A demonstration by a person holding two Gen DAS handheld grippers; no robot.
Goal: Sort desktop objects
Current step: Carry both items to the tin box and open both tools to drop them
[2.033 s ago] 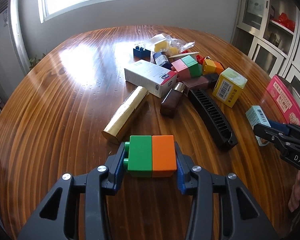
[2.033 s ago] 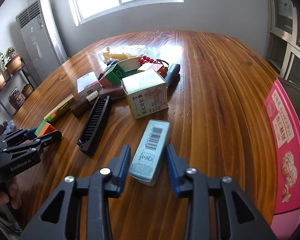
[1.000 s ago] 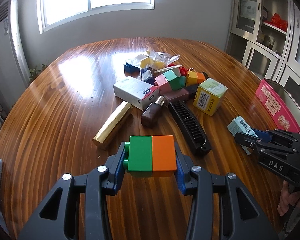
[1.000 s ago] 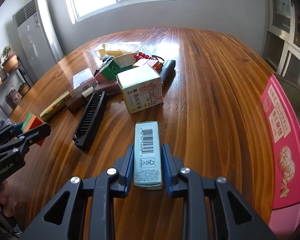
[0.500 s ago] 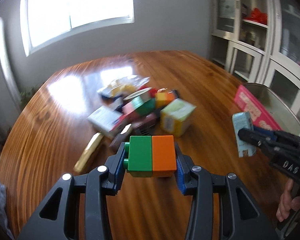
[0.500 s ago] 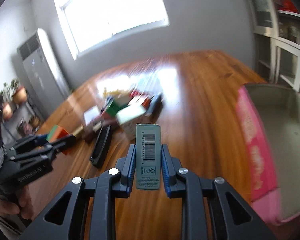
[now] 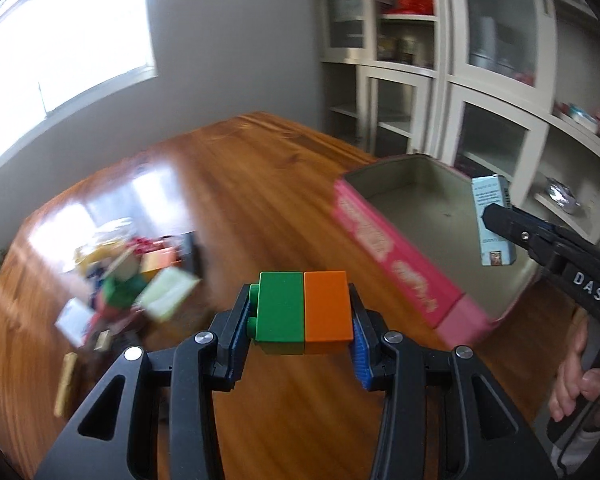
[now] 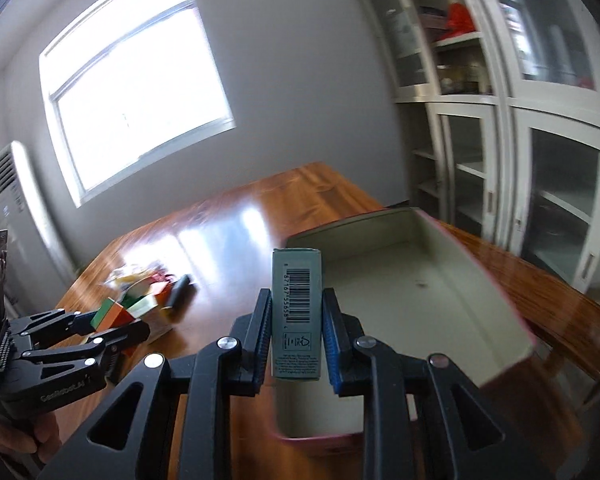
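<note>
My left gripper (image 7: 300,332) is shut on a green-and-orange toy brick (image 7: 303,312), held in the air above the wooden table (image 7: 260,184). It also shows in the right wrist view (image 8: 108,330). My right gripper (image 8: 296,344) is shut on a small teal carton with a barcode (image 8: 297,312), held upright over the near end of an open pink box with a grey inside (image 8: 440,292). In the left wrist view the carton (image 7: 494,220) hangs over the pink box (image 7: 396,268), right of the brick.
A blurred pile of boxes, bricks and bags (image 7: 132,280) lies on the table's left part, with a gold bar (image 7: 66,380) near it. White glass-door cabinets (image 7: 480,80) stand behind the pink box. A window (image 8: 140,80) and an air conditioner (image 8: 8,208) are at the far left.
Both grippers have lifted off the table and swung right, away from the pile. The right gripper shut on the teal carton and now holds it over the open pink box.
</note>
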